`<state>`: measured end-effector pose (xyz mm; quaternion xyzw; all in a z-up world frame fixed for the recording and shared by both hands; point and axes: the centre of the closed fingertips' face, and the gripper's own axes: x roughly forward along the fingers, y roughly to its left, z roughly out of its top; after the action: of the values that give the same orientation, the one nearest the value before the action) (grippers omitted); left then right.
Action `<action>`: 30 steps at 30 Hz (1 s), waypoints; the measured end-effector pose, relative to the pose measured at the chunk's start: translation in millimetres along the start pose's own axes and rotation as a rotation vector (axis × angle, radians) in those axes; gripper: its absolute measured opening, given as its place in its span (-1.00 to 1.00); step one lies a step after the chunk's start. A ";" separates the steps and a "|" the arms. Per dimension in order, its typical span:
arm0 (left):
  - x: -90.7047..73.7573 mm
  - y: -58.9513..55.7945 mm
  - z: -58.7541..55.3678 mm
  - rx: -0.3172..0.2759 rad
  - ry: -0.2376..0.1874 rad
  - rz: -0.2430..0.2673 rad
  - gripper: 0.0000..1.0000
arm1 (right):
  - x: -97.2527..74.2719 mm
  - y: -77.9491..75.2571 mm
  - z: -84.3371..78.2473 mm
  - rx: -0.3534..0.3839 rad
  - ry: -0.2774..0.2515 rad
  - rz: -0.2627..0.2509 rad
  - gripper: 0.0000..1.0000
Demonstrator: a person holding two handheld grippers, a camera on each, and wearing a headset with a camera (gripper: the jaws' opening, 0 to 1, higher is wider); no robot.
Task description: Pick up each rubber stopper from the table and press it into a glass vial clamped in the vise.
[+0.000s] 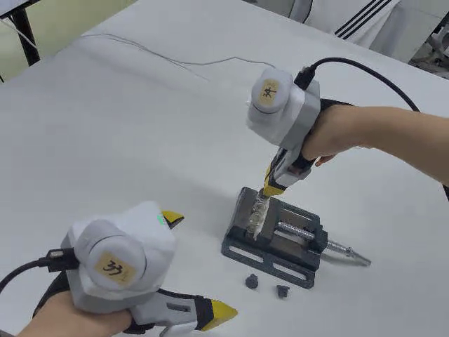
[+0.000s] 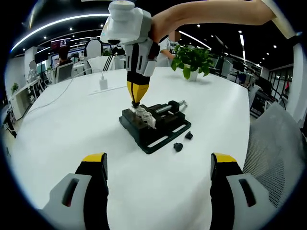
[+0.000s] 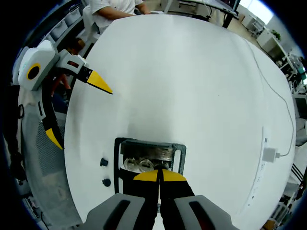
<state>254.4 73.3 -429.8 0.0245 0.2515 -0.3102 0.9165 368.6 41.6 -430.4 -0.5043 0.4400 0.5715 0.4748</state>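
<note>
A black vise (image 1: 277, 247) stands on the white table (image 1: 140, 140) and clamps clear glass vials (image 1: 257, 215). My right gripper (image 1: 271, 189) points straight down with its yellow tips shut and touching a vial top; I see nothing between the tips. In the right gripper view, the right gripper (image 3: 158, 175) hovers over the vials (image 3: 138, 164) and vise (image 3: 117, 158). Two dark rubber stoppers (image 1: 251, 281) (image 1: 283, 290) lie on the table just in front of the vise. My left gripper (image 1: 196, 265) is open at the lower left, well short of the stoppers (image 2: 178, 147).
A thin cable (image 1: 175, 62) runs across the far side of the table, with a white adapter (image 2: 104, 85) on it. A person in a striped top (image 1: 351, 17) sits at the far edge. A grey mesh chair (image 2: 276, 143) stands off the table's right side.
</note>
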 end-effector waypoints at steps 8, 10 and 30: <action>-2.4 -4.9 2.8 0.061 0.018 -0.024 0.76 | -1.5 0.4 0.4 0.039 -0.005 -0.032 -1.00; -4.1 -3.2 5.9 0.062 0.011 -0.015 0.76 | -2.1 2.5 0.8 0.028 -0.015 -0.039 -1.00; -7.4 -5.3 13.6 0.063 -0.025 0.000 0.76 | -5.3 2.1 1.3 0.013 -0.038 -0.113 -1.00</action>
<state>252.3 70.4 -413.9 0.0494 0.2304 -0.3184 0.9182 366.5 42.1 -425.0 -0.5142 0.4054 0.5505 0.5179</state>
